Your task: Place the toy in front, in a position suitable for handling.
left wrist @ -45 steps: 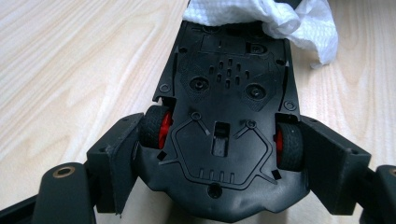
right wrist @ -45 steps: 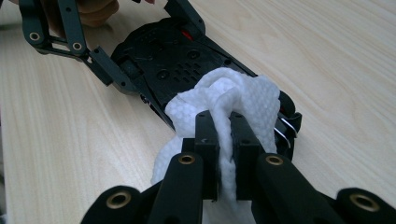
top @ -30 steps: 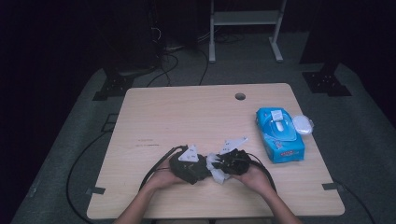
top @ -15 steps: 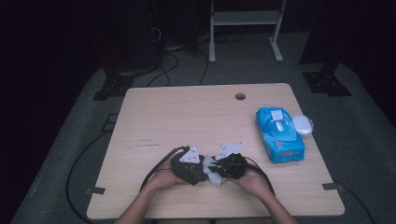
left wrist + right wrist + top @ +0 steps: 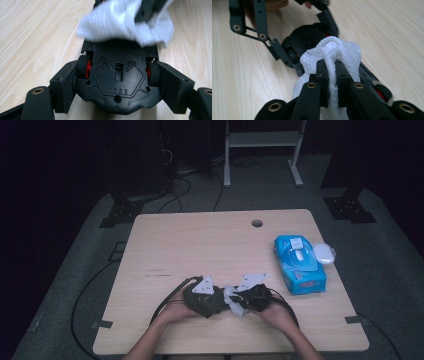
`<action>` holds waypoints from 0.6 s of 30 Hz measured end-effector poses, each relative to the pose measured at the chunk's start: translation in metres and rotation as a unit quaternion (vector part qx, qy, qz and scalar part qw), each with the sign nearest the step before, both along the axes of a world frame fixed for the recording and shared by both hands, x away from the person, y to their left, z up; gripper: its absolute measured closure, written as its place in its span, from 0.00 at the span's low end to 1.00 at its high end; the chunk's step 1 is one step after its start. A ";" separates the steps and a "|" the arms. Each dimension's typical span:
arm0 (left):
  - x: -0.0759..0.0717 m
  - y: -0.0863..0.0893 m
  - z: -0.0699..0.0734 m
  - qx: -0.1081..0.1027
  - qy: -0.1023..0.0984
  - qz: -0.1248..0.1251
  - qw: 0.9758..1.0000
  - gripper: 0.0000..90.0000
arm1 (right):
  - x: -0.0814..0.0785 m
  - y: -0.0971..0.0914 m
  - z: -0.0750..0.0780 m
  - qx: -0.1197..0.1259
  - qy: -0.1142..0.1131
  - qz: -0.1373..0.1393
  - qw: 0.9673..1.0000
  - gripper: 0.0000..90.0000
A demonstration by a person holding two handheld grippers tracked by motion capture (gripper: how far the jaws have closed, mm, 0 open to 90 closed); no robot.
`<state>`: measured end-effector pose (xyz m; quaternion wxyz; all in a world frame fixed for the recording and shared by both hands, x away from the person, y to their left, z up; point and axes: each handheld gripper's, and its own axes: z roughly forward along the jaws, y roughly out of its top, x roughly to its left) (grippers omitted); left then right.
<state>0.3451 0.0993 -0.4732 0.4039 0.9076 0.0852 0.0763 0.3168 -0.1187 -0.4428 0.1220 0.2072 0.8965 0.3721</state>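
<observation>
A black toy car with red-hubbed wheels lies upside down between the jaws of my left gripper, which is shut on its sides at the wheels. A crumpled white wipe is pinched in my right gripper, shut on it. The wipe rests on the far end of the car's underside. In the high view the left gripper and right gripper meet near the table's front edge, with the wipe between them.
A blue pack of wipes lies at the right side of the wooden table, with a small white object beside it. A cable hole sits near the far edge. Cables trail off the front left.
</observation>
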 end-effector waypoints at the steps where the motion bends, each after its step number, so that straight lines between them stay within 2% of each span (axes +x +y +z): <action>1: 0.000 0.000 0.000 -0.005 0.003 0.002 1.000 0.27 | 0.000 0.002 0.000 -0.001 -0.001 0.002 1.000 0.93; 3: 0.001 0.001 0.000 -0.002 0.002 -0.001 1.000 0.27 | 0.001 0.000 0.000 0.003 0.004 -0.001 1.000 0.90; 5: 0.001 0.002 0.000 -0.003 0.002 -0.001 1.000 0.27 | 0.002 -0.004 0.001 0.006 0.009 -0.006 1.000 0.78; 7: 0.001 0.002 0.000 -0.003 0.003 0.000 1.000 0.27 | 0.002 -0.008 0.003 0.017 0.015 -0.009 1.000 0.72; 10: 0.001 0.002 0.000 -0.001 0.002 -0.001 1.000 0.27 | 0.000 -0.010 0.007 0.023 0.006 -0.013 1.000 0.66; 14: 0.001 0.002 0.000 -0.001 0.002 0.000 1.000 0.27 | 0.002 -0.007 0.010 0.029 -0.010 -0.016 0.999 0.66; 16: 0.001 0.002 0.000 -0.001 0.002 -0.001 1.000 0.27 | 0.002 -0.003 0.008 0.022 -0.017 -0.013 1.000 0.70; 18: 0.001 0.002 0.000 -0.002 0.002 -0.001 1.000 0.27 | 0.003 0.002 0.003 0.010 -0.013 -0.008 1.000 0.77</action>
